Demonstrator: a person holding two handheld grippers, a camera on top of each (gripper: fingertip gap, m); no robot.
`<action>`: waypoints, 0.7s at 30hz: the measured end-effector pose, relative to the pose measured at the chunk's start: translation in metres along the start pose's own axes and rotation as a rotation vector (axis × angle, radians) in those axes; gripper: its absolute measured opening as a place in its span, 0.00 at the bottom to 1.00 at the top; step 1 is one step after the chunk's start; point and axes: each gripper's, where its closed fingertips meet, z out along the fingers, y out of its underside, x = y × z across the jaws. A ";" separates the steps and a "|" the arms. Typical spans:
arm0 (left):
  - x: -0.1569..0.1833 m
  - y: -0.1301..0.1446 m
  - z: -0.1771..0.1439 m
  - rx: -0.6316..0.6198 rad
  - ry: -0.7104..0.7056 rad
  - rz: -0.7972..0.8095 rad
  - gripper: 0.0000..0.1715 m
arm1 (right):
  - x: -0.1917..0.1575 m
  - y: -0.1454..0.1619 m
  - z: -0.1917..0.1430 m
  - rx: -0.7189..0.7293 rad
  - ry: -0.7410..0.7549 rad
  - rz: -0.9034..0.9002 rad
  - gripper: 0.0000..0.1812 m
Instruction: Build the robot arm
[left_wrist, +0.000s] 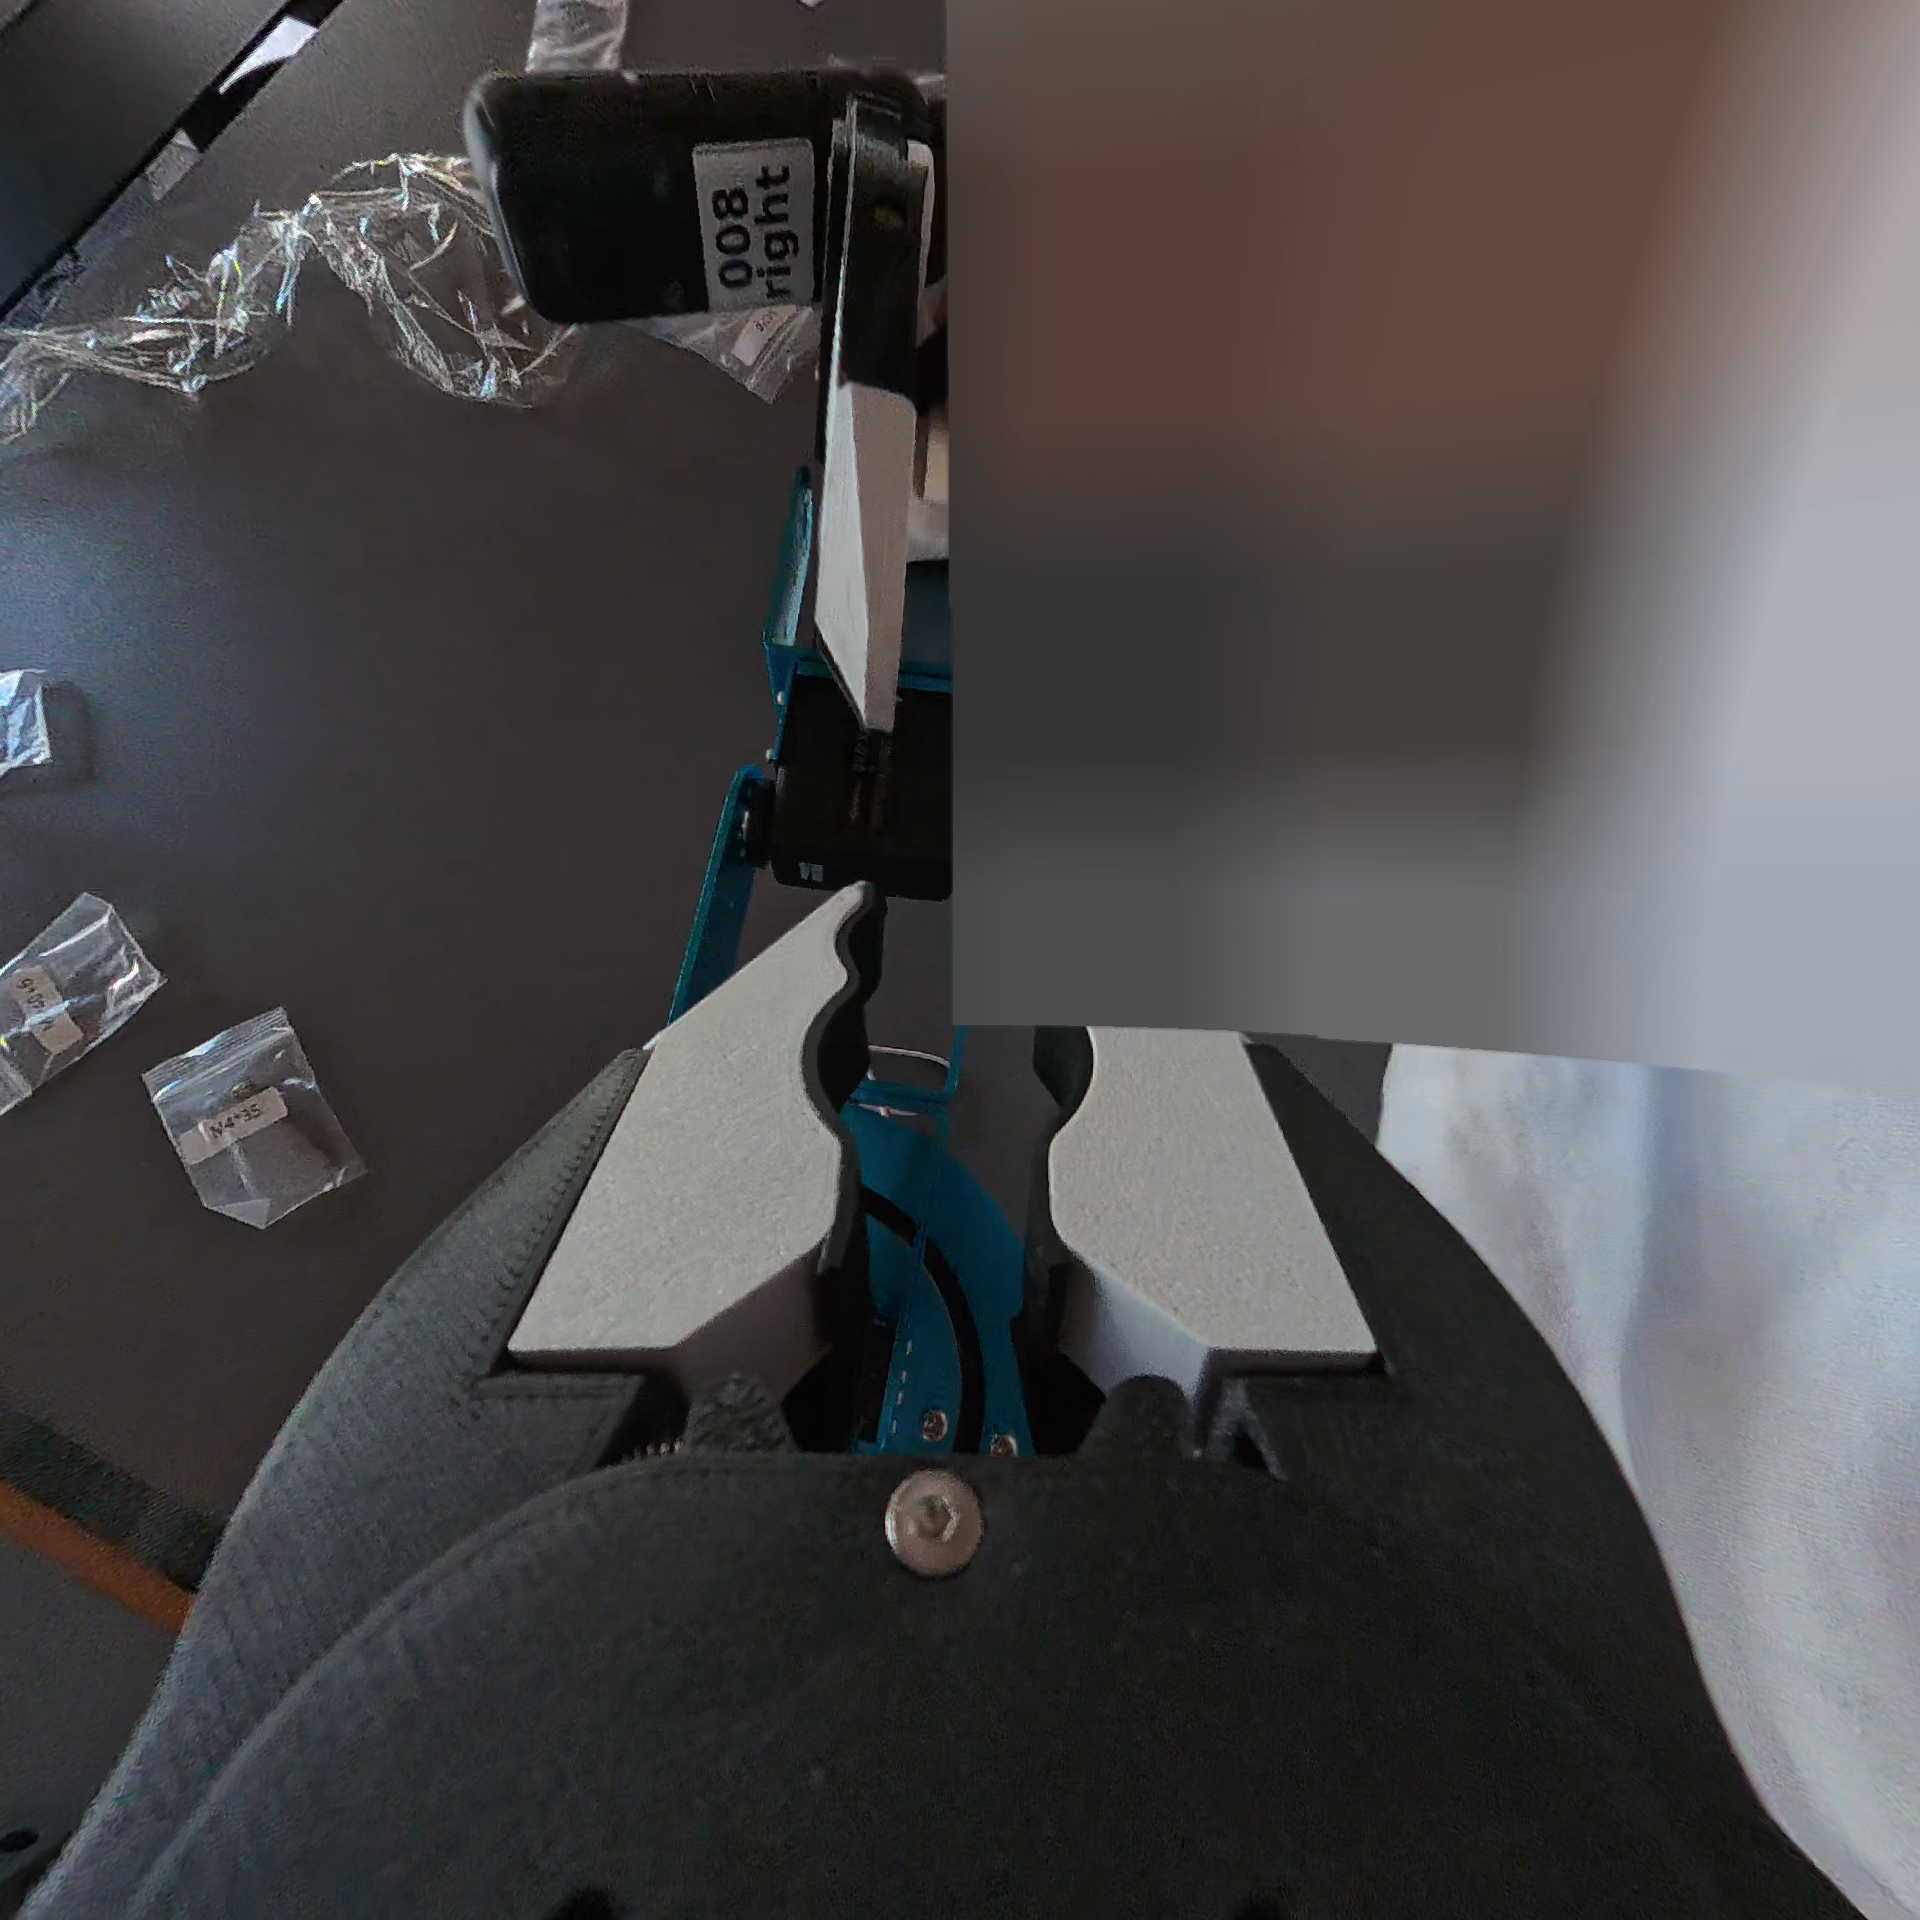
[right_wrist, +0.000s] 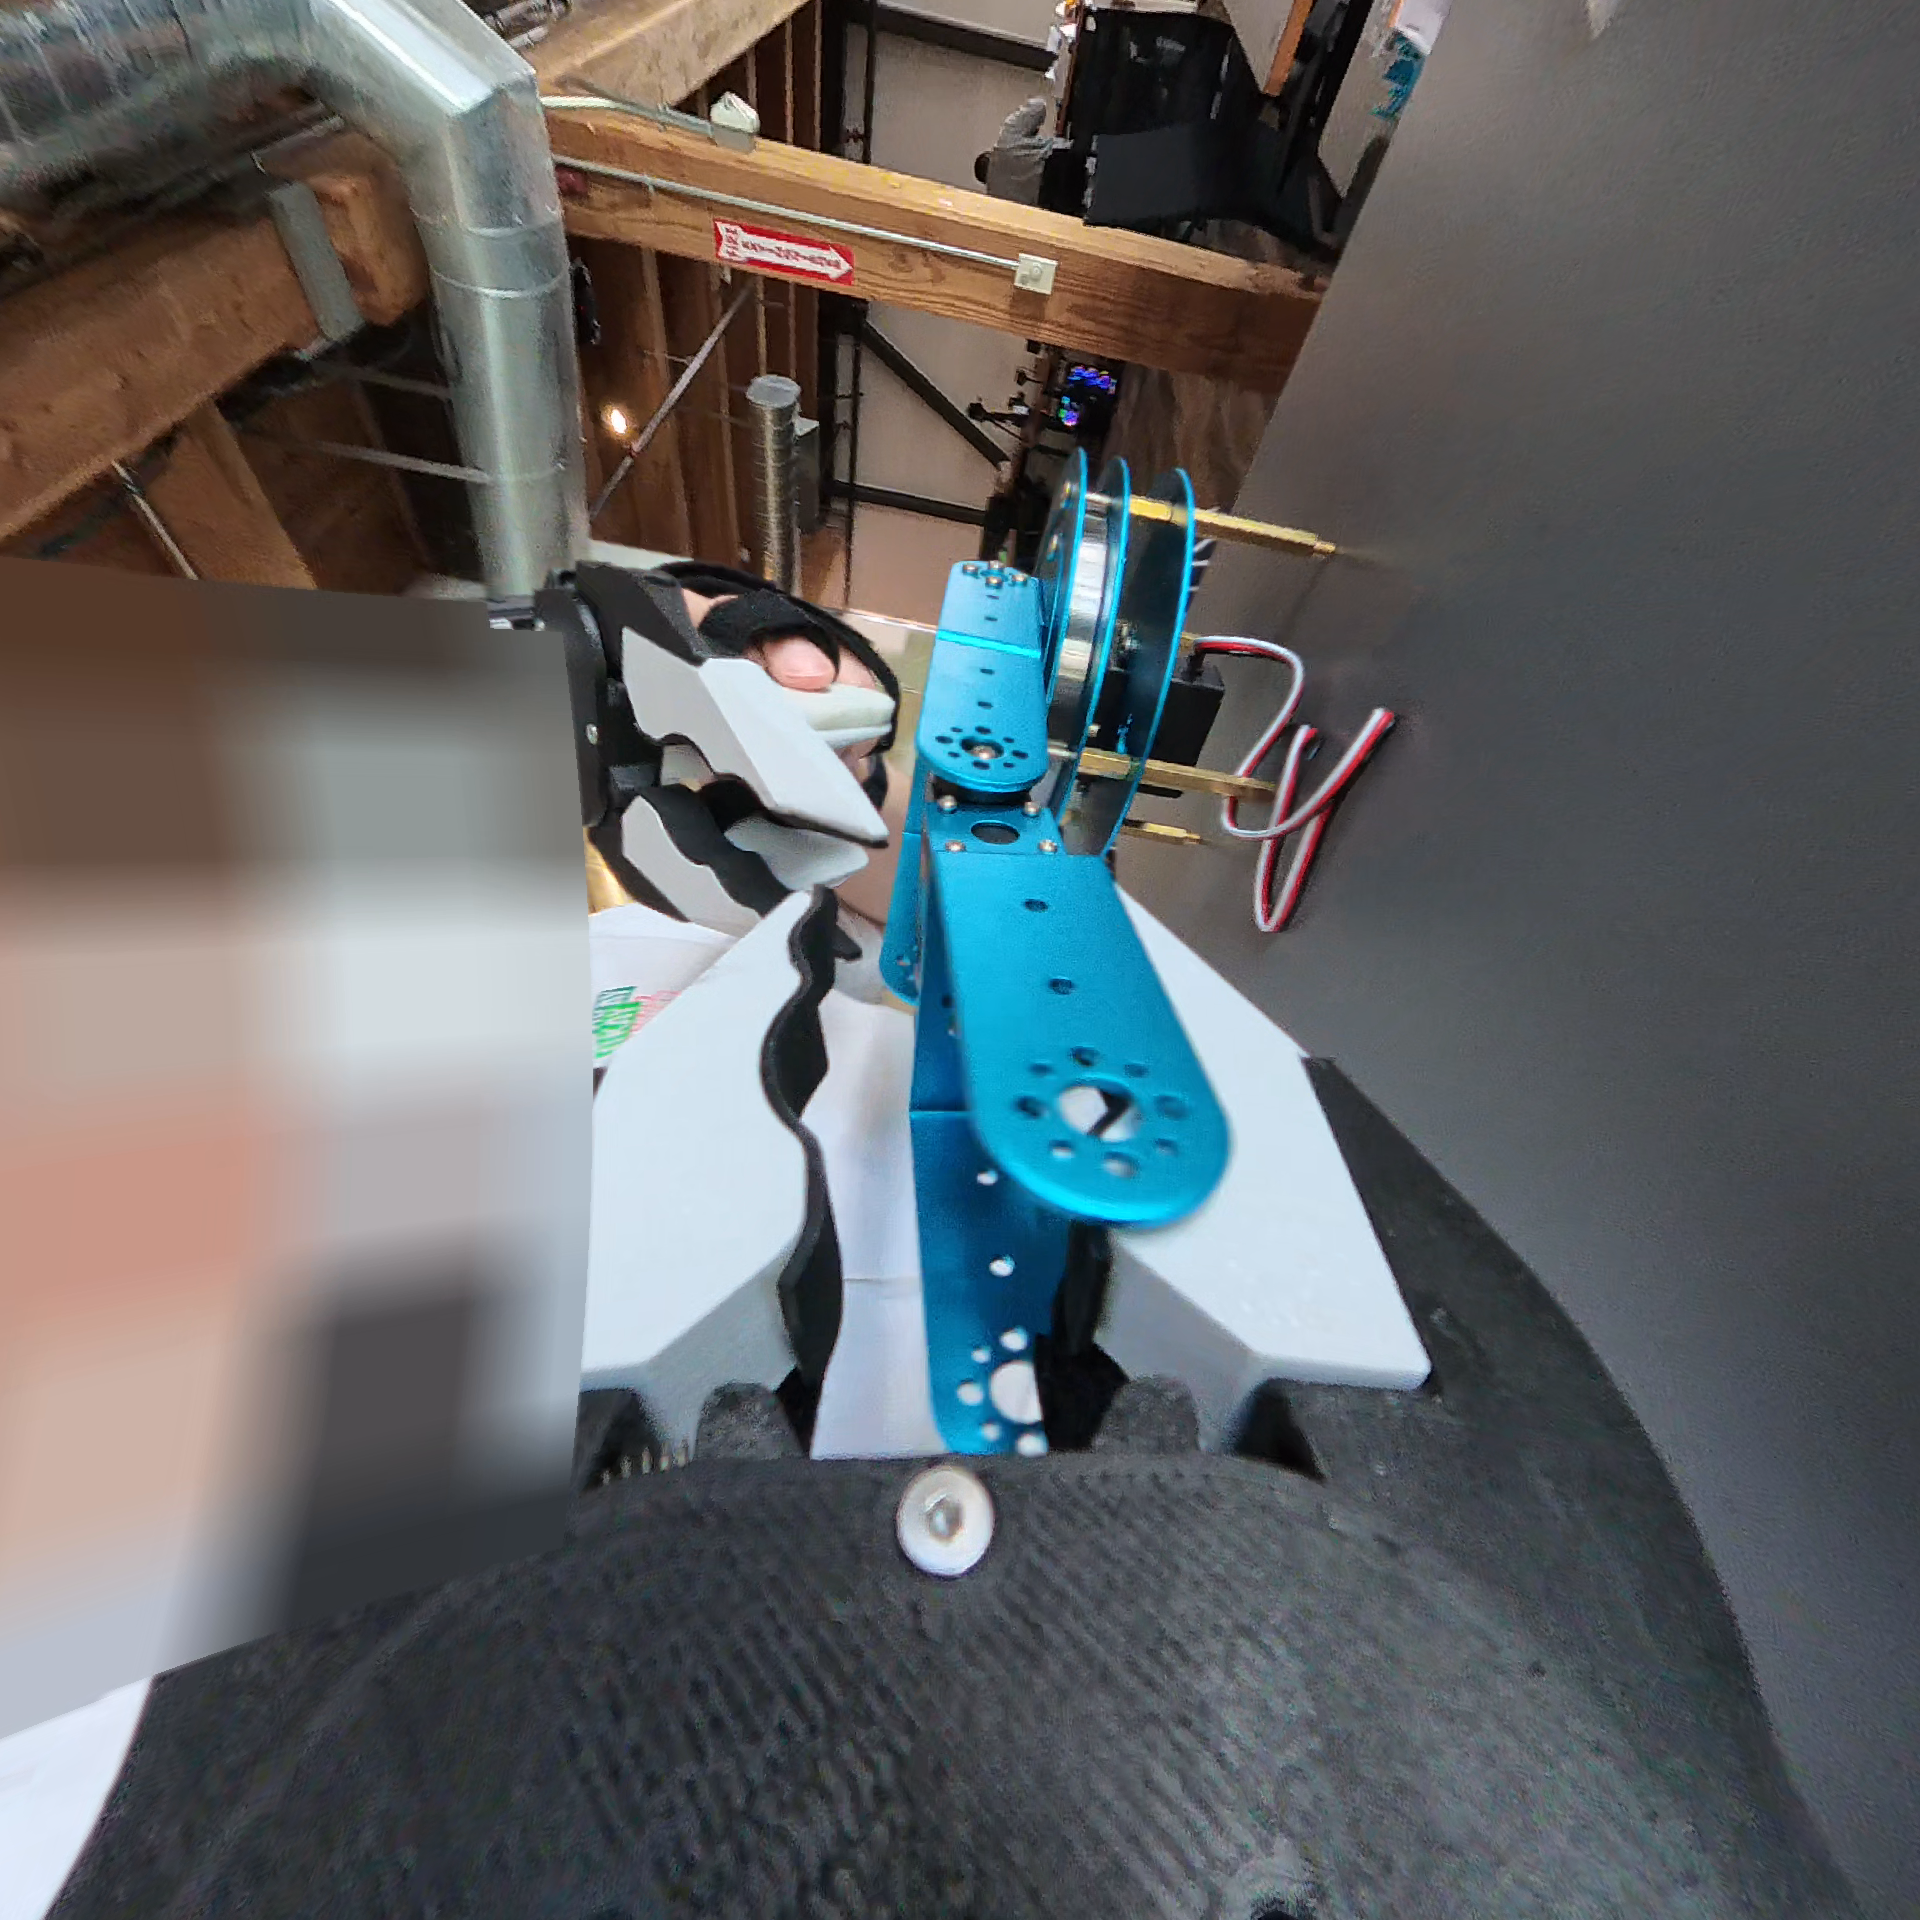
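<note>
Two white-and-black tongs show: the left tongs (left_wrist: 951, 1081) and the right tongs (right_wrist: 940, 1101). One blue anodised metal bracket assembly (right_wrist: 1039, 1049) carries three round blue discs (right_wrist: 1127, 623), three brass standoffs (right_wrist: 1174, 774) and one red, white and black wire loop (right_wrist: 1304, 769). On the dark grey table (left_wrist: 436, 644), three small clear plastic bags with white labels (left_wrist: 249, 1117) lie near one edge, and one long strip of crumpled clear film (left_wrist: 312, 270) lies farther along it.
</note>
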 end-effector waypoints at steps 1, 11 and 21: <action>0.001 0.000 0.003 -0.007 -0.011 0.006 0.14 | 0.001 0.000 -0.001 -0.006 0.025 -0.031 0.27; 0.004 0.014 0.020 -0.104 -0.080 0.050 0.03 | 0.008 0.006 -0.013 -0.037 0.129 -0.199 0.39; 0.004 0.014 0.019 -0.100 -0.030 0.010 0.02 | 0.018 0.016 -0.036 -0.087 0.278 -0.367 0.39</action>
